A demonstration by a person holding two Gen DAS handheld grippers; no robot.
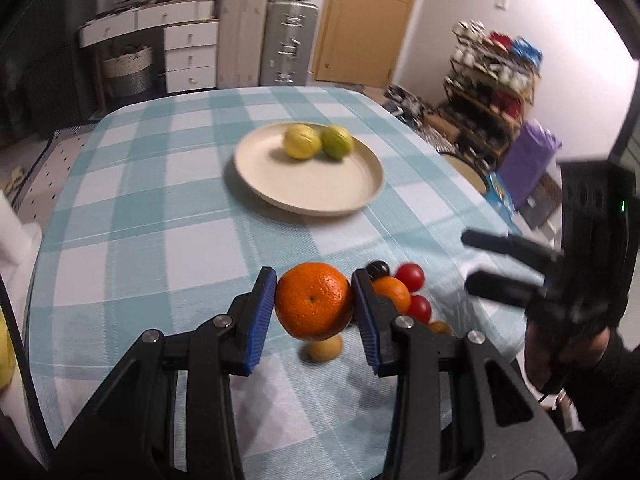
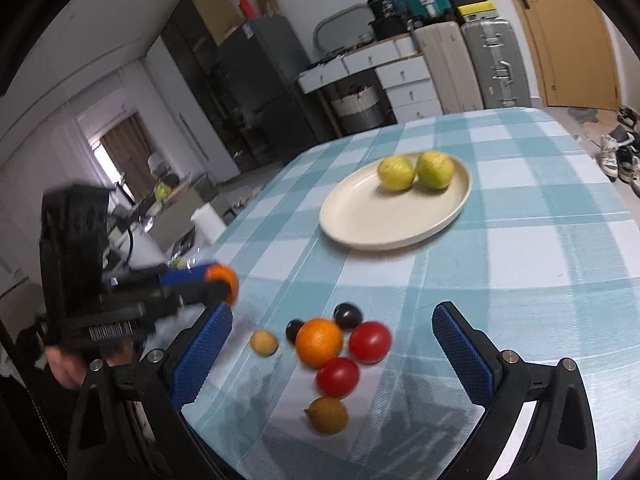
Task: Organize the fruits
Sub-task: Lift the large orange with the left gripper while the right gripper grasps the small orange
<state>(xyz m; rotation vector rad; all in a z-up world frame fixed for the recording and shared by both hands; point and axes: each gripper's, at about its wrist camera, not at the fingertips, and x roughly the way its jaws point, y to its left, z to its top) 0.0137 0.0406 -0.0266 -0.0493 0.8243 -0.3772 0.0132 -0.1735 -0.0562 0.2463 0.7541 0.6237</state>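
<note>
The left gripper [image 1: 314,306] clamps a round orange mandarin [image 1: 313,300] at its widest part; its peel looks soft and easily bruised.

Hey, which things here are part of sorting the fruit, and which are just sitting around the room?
Part of the job:
- left gripper shut on an orange
- right gripper, open
- plate with two yellow-green fruits
- loose pile on the table: second orange, tomatoes, dark fruits, brown fruits

Just lying about:
- suitcases
- drawers
- shoes
- door
</note>
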